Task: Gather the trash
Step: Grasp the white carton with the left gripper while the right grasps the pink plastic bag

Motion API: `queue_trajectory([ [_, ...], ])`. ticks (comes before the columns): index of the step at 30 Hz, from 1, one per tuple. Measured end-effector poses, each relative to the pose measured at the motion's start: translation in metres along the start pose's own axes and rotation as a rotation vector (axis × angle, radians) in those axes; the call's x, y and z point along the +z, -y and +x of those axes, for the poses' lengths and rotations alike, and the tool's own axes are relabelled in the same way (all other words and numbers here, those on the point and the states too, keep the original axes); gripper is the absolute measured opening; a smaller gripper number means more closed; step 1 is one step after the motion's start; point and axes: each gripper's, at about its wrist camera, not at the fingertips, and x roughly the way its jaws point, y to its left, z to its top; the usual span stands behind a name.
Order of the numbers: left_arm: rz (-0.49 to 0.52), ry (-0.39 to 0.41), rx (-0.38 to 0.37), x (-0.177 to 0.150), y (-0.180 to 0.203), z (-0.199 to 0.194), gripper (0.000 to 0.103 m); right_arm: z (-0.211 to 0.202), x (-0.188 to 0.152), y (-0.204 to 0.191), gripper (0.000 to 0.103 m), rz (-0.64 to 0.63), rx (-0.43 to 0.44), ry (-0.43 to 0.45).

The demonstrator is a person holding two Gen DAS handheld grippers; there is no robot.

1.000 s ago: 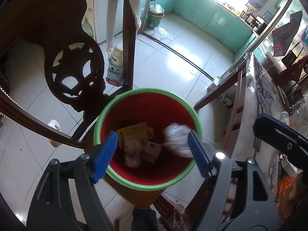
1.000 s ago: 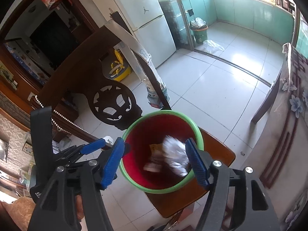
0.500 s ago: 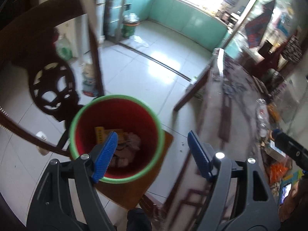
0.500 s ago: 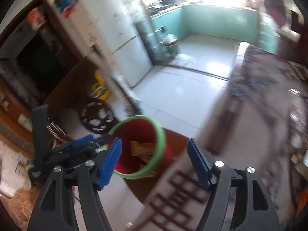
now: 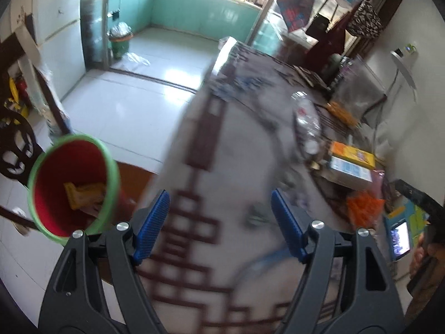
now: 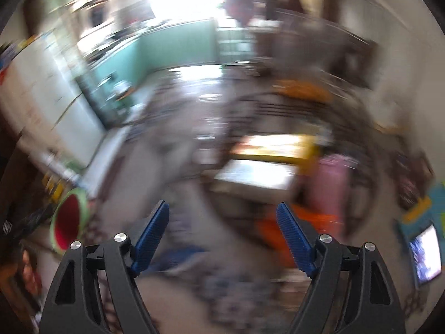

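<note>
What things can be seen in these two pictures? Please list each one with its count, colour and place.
bin: one, red inside with green rim, on a wooden seat at the left
wrappers: several, mostly yellow, inside the bin
table: one, pale cloth with brown pattern, centre
bottle: one, clear, lying on the table
box: one, yellow and white, on the table at the right
second bin: one, green, far floor
left gripper: one, blue pads, open and empty
right gripper: one, blue pads, jaws opening, empty
</note>
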Motion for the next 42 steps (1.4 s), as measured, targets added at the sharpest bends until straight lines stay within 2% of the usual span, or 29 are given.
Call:
queue_trajectory([
  [3,0.001,-0.025,-0.028,-0.012,0.041,0.011,0.073,0.019,0.002,0.055,0.077,0.077,-0.035,-0.035],
  [5,-0.002,-0.035,-0.042,-0.019,0.067,0.018,0.073,0.036,0.003,0.089,0.077,0.114,-0.015,-0.074],
  [9,-0.024,-0.055,-0.081,-0.026,0.111,0.033,0.073,0.068,0.005,0.113,0.077,0.104,0.035,-0.148],
  [13,-0.053,-0.083,-0.124,-0.033,0.152,0.051,0.073,0.09,0.002,0.119,0.075,0.077,0.084,-0.221],
  [15,-0.071,-0.107,-0.149,-0.035,0.167,0.06,0.073,0.099,0.001,0.124,0.064,0.077,0.11,-0.252],
  [16,-0.082,-0.12,-0.164,-0.035,0.174,0.067,0.073,0.101,-0.001,0.127,0.046,0.082,0.144,-0.268],
  [19,-0.162,-0.156,-0.217,-0.03,0.186,0.088,0.074,0.096,0.003,0.129,0.024,0.074,0.191,-0.258],
  [24,-0.391,-0.207,-0.353,-0.021,0.191,0.13,0.075,0.064,0.01,0.129,0.023,0.051,0.24,-0.182],
  [26,-0.52,-0.238,-0.416,-0.021,0.191,0.152,0.077,0.053,0.012,0.131,0.023,0.041,0.256,-0.16],
  [29,-0.639,-0.282,-0.439,-0.024,0.196,0.179,0.077,0.044,0.015,0.138,0.023,0.041,0.28,-0.147],
  [40,-0.736,-0.327,-0.436,-0.028,0.21,0.217,0.077,0.043,0.02,0.143,0.024,0.054,0.329,-0.139],
  [42,-0.746,-0.321,-0.45,-0.029,0.209,0.218,0.061,0.043,0.021,0.142,0.024,0.056,0.334,-0.138],
])
